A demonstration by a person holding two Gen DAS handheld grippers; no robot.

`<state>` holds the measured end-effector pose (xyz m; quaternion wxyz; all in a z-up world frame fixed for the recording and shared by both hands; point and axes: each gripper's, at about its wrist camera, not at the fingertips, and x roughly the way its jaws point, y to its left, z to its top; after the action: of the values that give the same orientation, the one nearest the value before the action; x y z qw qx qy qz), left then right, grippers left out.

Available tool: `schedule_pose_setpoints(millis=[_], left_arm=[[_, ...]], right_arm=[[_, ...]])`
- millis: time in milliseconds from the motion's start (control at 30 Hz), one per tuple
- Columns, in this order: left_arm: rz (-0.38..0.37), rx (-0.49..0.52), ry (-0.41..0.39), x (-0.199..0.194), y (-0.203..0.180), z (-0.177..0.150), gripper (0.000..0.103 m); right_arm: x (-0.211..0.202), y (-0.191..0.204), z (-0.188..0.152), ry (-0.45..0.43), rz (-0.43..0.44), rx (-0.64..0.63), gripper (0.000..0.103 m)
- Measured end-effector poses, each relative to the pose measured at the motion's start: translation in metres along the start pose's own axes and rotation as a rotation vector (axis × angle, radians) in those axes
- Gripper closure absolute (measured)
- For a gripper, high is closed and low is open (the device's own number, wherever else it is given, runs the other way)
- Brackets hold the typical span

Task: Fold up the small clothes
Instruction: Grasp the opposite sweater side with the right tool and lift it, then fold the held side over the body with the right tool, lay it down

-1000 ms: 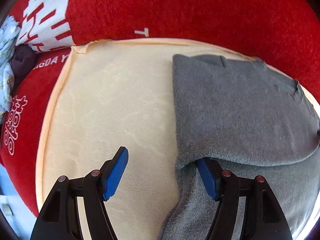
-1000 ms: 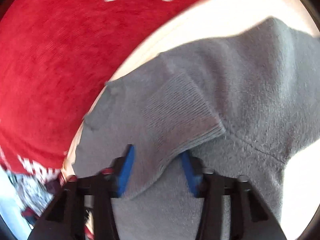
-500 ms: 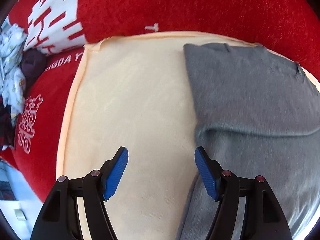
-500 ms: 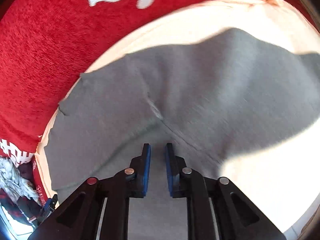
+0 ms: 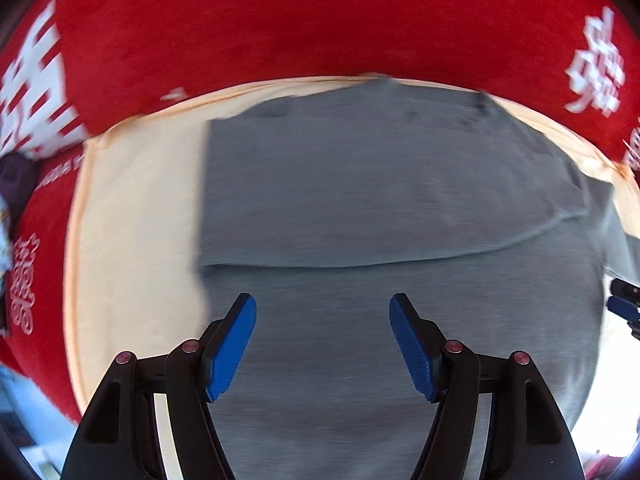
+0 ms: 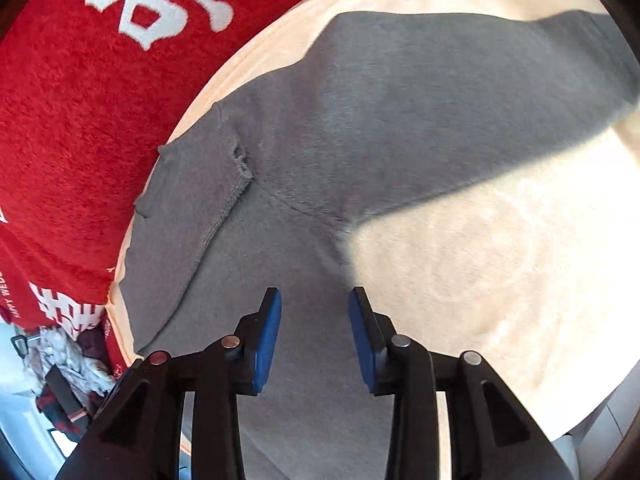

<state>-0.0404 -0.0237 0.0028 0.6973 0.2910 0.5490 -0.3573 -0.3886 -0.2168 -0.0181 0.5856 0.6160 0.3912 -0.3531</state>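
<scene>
The grey knit garment (image 5: 380, 184), spread partly folded across mid-frame on the cream pad (image 5: 132, 216), is judged soft, light and limp, best pinched at a doubled edge; the left gripper (image 5: 323, 344) is released above it, the right gripper (image 6: 314, 336) empty, jaws opening.

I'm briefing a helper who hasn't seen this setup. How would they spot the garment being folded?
Find the big red plush blanket with white characters; on it lies a pale cream padded mat. The grey fleece garment is spread flat on that mat, partly folded over itself. It is the only grey item there; other clothes sit heaped off the mat's edge.
</scene>
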Motion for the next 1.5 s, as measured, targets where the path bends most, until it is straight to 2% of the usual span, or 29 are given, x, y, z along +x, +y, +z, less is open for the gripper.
schedule_pose_setpoints(millis=[233, 467, 600, 700, 833, 967, 1100, 1167, 1233, 1267, 1333, 1500], left_arm=[[-0.052, 0.082, 0.013, 0.002, -0.072, 0.011, 0.033], [-0.079, 0.143, 0.019, 0.008, -0.132, 0.022, 0.033], [-0.09, 0.158, 0.022, 0.013, -0.158, 0.027, 0.033], [-0.097, 0.165, 0.014, 0.016, -0.176, 0.035, 0.033], [-0.103, 0.151, -0.013, 0.019, -0.194, 0.051, 0.033], [-0.096, 0.116, -0.038, 0.021, -0.205, 0.069, 0.033], [-0.095, 0.094, -0.062, 0.028, -0.212, 0.08, 0.033], [-0.084, 0.112, -0.048, 0.039, -0.222, 0.081, 0.033], [-0.071, 0.143, -0.005, 0.054, -0.231, 0.078, 0.033], [-0.059, 0.16, 0.004, 0.06, -0.235, 0.075, 0.031], [-0.029, 0.177, -0.042, 0.057, -0.237, 0.074, 0.025], [-0.09, 0.147, -0.01, 0.047, -0.209, 0.074, 0.025]], right_arm=[[-0.022, -0.062, 0.012, -0.05, 0.085, 0.149, 0.061], [-0.054, -0.141, 0.033, -0.147, 0.11, 0.315, 0.06], [-0.072, -0.182, 0.052, -0.223, 0.11, 0.39, 0.06], [-0.074, -0.197, 0.064, -0.266, 0.115, 0.441, 0.06], [-0.076, -0.225, 0.081, -0.322, 0.166, 0.537, 0.06], [-0.071, -0.233, 0.093, -0.367, 0.237, 0.611, 0.06], [-0.07, -0.245, 0.097, -0.391, 0.366, 0.684, 0.06], [-0.067, -0.244, 0.097, -0.389, 0.419, 0.698, 0.06], [-0.063, -0.239, 0.097, -0.378, 0.492, 0.705, 0.08], [-0.061, -0.236, 0.097, -0.376, 0.514, 0.704, 0.097], [-0.062, -0.225, 0.099, -0.374, 0.574, 0.683, 0.097], [-0.069, -0.189, 0.107, -0.366, 0.677, 0.59, 0.097]])
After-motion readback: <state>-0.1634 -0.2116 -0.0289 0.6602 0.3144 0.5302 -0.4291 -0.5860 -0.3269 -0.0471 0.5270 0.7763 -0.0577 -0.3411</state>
